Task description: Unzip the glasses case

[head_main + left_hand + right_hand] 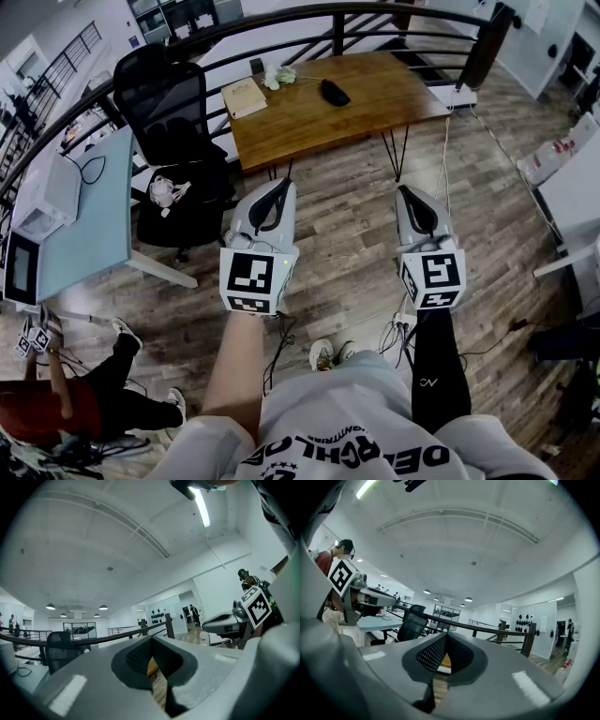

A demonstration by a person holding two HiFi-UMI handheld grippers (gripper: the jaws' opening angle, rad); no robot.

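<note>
The glasses case (334,92) is the small dark oval lying on the wooden counter (309,122), well ahead of both tongs and roughly on the line between them. It appears closed, though its zip is too small to make out. It sits on a bare stretch of wood with a book (244,97) off toward the left tongs' side, so either tool should have open access once it gets there.

The left tongs (278,190) and the right tongs (413,199) are held level, side by side, over the floor (347,248) and short of the counter's near edge. Each pair is pressed together with nothing between the pads; in each gripper view only a sliver of the wood shows past them. I judge this to be a carrying posture: shut and pointed forward for the approach, not yet set for any grasp.

A black office chair (169,112) stands ahead of the left tongs, to their outer side, clear of the straight path. The task looks unstarted. Opening the case will likely need one pair to steady it and the other to pinch the pull.
</note>
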